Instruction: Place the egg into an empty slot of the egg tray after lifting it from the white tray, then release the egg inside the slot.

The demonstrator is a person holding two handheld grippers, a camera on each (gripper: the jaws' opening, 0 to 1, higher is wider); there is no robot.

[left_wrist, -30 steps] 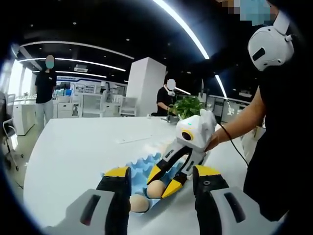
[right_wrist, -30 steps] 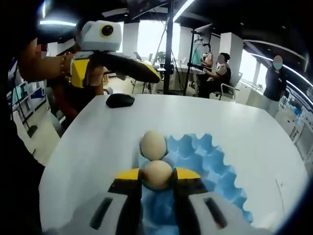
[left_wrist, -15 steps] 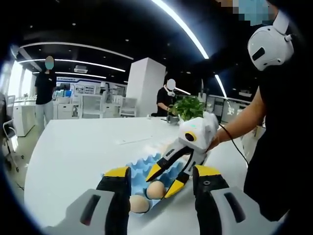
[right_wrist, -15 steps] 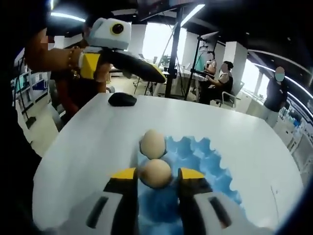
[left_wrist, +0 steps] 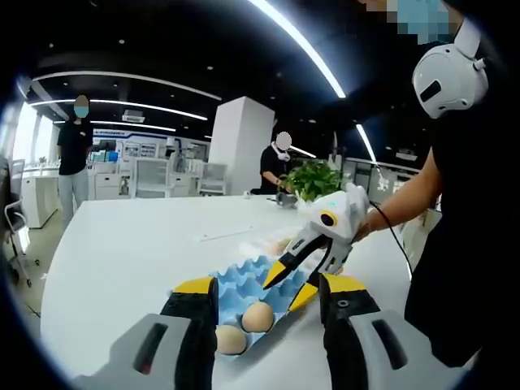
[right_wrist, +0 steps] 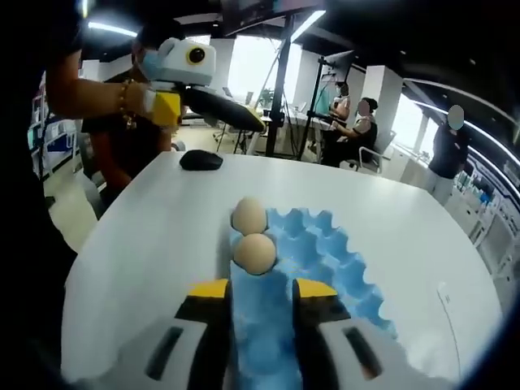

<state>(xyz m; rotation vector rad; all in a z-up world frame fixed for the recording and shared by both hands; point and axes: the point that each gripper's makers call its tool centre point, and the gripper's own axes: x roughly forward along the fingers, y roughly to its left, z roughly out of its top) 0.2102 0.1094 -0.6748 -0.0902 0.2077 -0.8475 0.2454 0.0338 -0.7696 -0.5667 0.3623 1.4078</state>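
Two eggs sit side by side in the blue egg tray — right gripper spread wide above them, left gripper spread too, both empty.

Matt, moulded pulp-like blue egg tray, bumpy and dull. Smooth, faintly sheened tan shells on two eggs. Glossy white table, reflecting the ceiling lights. Hard plastic on right gripper: satin yellow tips, dark grey bodies; glossy white casing behind left gripper.
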